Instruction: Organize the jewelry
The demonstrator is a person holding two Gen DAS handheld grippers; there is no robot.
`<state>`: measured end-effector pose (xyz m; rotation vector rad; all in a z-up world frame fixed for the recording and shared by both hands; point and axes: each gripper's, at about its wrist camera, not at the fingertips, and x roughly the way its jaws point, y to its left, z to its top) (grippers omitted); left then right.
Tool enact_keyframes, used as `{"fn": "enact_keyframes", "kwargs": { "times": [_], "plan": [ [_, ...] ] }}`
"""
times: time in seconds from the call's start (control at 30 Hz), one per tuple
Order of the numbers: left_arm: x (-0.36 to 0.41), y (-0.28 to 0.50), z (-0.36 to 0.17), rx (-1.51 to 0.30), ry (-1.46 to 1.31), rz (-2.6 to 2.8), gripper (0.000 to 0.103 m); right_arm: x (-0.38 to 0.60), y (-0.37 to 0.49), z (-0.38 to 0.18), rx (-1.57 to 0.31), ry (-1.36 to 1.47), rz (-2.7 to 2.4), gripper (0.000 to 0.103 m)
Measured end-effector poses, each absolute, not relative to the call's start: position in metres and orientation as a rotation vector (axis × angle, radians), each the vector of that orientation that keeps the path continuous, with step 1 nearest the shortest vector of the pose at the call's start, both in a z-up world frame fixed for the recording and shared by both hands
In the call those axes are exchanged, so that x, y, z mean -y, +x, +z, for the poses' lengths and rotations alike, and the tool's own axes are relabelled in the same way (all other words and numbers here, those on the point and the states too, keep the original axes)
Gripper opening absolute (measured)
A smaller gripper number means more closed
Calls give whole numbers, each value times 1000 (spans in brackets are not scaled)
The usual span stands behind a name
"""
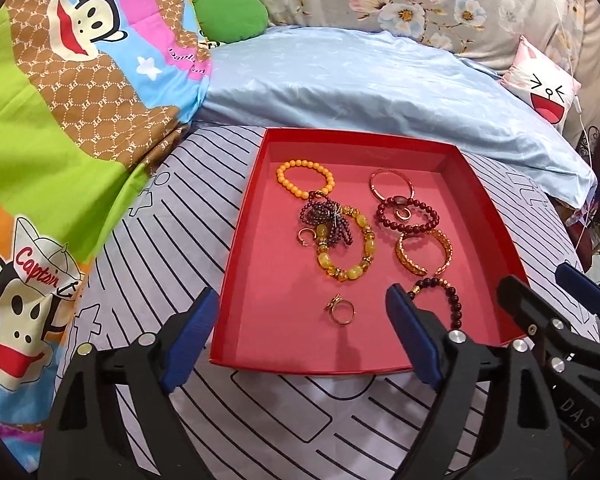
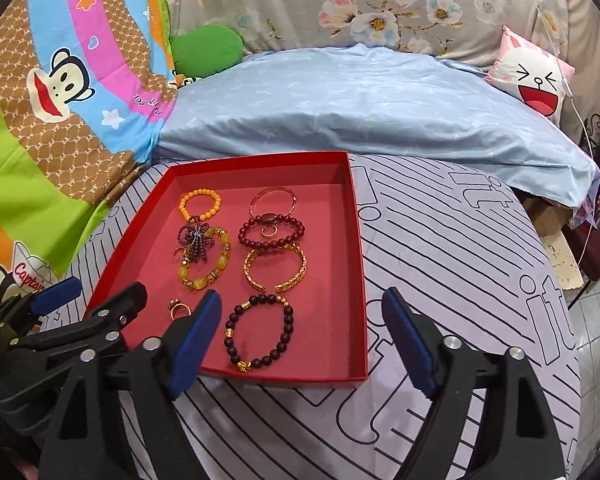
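- Jewelry inside red tray (image 2: 356, 264), on striped sheet (image 2: 460, 264); dark bead bracelet (image 2: 260, 330) partly hidden by a left finger in the left wrist view, whole in the right
- Purple beaded piece (image 1: 326, 220) tangled – shape hard to make out
- Counted: seven bracelets or bangles; three small rings, among them gold ring (image 1: 342, 310)
- Left gripper (image 1: 300, 320) spread wide, empty, over tray's near edge
- Right gripper (image 2: 302, 330) spread wide, empty – above tray's near right corner
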<state>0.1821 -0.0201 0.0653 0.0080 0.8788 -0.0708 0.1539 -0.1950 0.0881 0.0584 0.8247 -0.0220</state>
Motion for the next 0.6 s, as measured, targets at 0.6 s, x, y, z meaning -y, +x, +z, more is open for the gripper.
{"fn": "enact_keyframes", "kwargs": {
  "times": [0.6],
  "plan": [
    [20,172,60,-885,23,-57,85,195,138,86,-798,28,-66,97]
  ]
}}
